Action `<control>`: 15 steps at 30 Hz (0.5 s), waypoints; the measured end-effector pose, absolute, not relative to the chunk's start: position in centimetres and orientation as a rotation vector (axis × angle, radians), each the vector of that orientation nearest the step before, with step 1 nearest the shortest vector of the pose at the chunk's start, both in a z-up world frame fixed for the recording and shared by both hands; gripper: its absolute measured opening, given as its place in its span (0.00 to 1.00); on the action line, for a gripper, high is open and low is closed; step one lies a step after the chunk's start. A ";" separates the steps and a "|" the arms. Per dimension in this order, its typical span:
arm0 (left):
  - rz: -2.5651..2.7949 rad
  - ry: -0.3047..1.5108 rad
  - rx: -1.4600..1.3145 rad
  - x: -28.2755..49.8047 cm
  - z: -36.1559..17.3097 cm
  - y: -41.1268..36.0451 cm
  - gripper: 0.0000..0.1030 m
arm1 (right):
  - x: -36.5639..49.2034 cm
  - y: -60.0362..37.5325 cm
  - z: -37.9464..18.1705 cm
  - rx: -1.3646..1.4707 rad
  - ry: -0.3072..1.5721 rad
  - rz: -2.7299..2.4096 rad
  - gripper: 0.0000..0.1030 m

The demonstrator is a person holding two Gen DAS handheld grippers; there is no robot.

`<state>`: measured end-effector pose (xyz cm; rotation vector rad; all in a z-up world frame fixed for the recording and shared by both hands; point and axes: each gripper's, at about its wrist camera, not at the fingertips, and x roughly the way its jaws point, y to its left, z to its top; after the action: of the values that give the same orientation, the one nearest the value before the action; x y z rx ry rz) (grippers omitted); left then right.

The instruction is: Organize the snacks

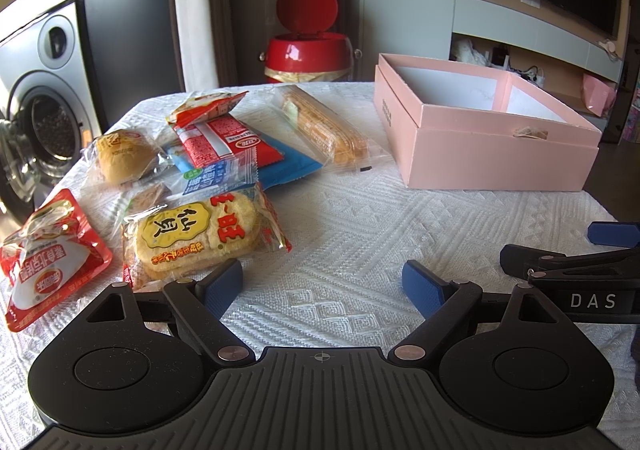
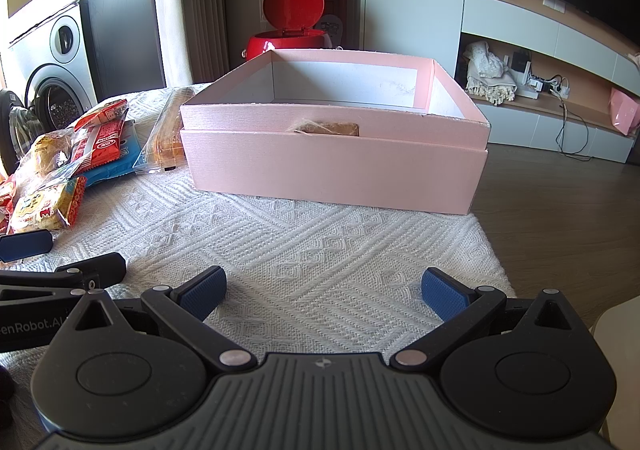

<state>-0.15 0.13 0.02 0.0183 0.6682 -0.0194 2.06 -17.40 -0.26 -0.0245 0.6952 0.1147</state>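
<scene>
On the white woven cloth, snack packets lie heaped left of the empty pink box, both grippers spread wide and holding nothing, and that rice cracker pack looks light, crinkly, brittle: pinch its sealed edge.

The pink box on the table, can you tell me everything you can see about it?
The pink box looks like cardboard, pink outside and white inside. It is open on top, and what shows of the inside is bare. It seems to sit nested in a slightly wider pink tray, perhaps its lid. A small torn brownish patch marks its front wall. It stands flat on the white woven cloth, with the clear-wrapped long pastry close beside it. Neither gripper touches it.
</scene>
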 end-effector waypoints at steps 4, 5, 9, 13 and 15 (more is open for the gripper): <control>-0.074 0.670 -0.027 -0.8 0.5 0.6 0.87 | 2.7 -17.2 -0.2 -0.054 0.695 0.177 1.00; -0.096 0.677 -0.049 -1.4 0.9 0.7 0.85 | 3.1 -17.2 0.0 -0.066 0.712 0.228 1.00; -0.135 0.673 -0.110 -3.5 2.9 2.9 0.81 | 4.6 -17.3 0.9 -0.086 0.807 0.288 1.00; -0.056 0.604 -0.163 -3.4 6.4 7.6 0.81 | 4.6 -17.2 0.9 -0.109 0.816 0.304 1.00; -0.008 0.571 -0.169 -1.8 7.9 10.3 0.81 | 5.2 -17.0 1.1 -0.117 0.851 0.303 1.00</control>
<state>-1.79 10.34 7.94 -0.1691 0.5706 -0.0083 5.18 -17.01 1.14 -0.1171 0.8510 0.3033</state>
